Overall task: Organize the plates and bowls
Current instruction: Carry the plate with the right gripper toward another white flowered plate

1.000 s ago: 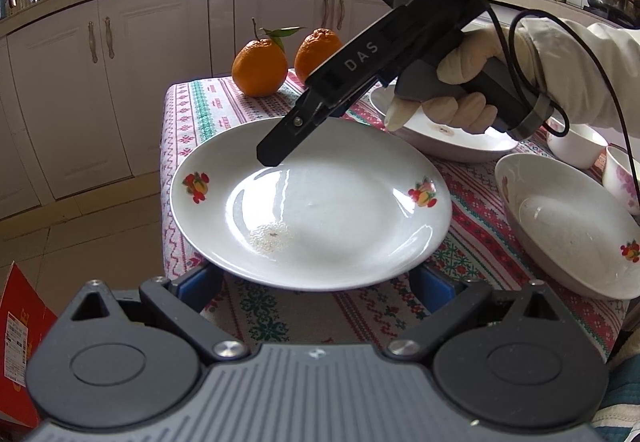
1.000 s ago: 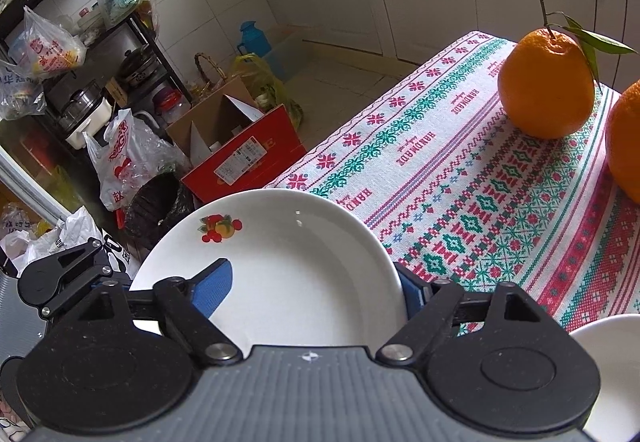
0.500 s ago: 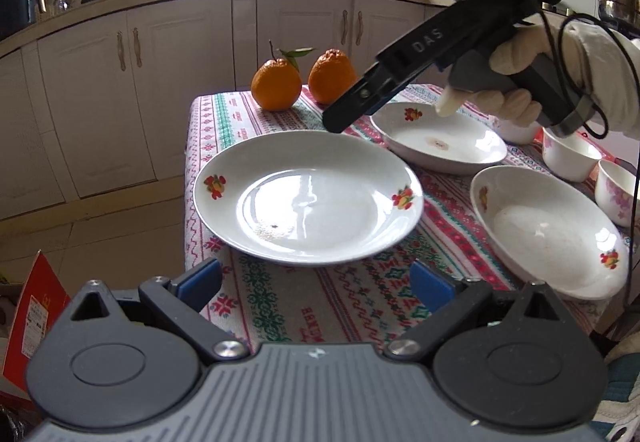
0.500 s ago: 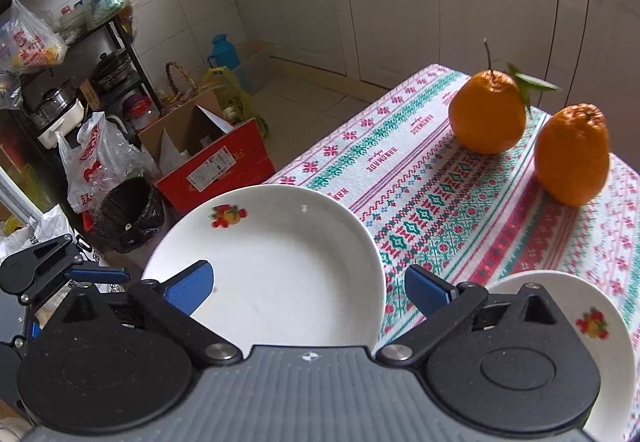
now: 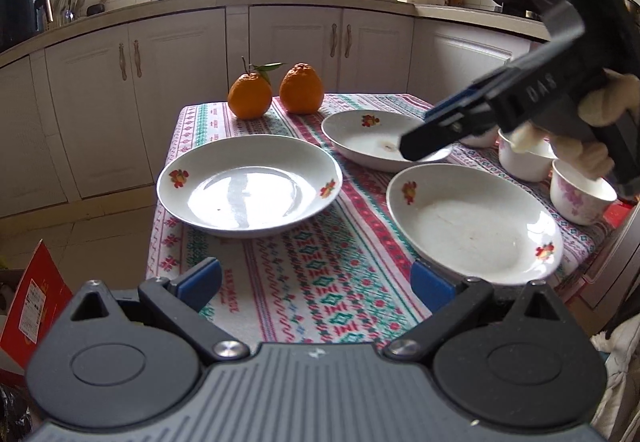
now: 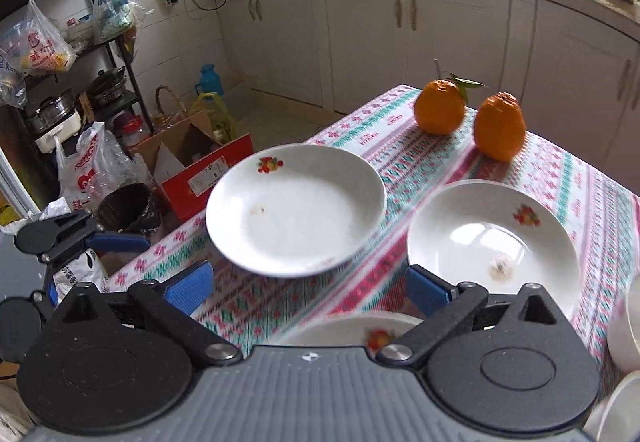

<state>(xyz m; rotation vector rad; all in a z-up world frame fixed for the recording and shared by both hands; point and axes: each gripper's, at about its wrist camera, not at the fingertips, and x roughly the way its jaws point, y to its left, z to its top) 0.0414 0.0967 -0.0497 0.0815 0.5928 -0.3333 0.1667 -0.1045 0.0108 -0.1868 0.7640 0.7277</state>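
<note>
Three white plates with fruit prints lie on the patterned tablecloth: one at the left [image 5: 248, 185], one further back [image 5: 368, 139], one at the near right [image 5: 472, 222]. Two small white bowls [image 5: 524, 157] and a pink-flowered one [image 5: 580, 197] stand at the right edge. My left gripper [image 5: 314, 284] is open over bare cloth in front of the left plate and holds nothing. My right gripper [image 6: 308, 288] is also open and empty. A gloved hand holds it above the back plate's near rim [image 5: 424, 143]. The right wrist view shows the left plate [image 6: 296, 209] and the back plate [image 6: 492, 242] ahead.
Two oranges [image 5: 250, 95] [image 5: 301, 89] sit at the table's far end. The table's left edge drops to the floor, where a red box [image 6: 208, 177], bags and a bin stand. White cabinets run behind. Bare cloth [image 5: 320, 270] lies between the near plates.
Both grippers drew back from the left plate, which stays on the table. My right gripper opened wider, then rose and swung right to above the back plate.
</note>
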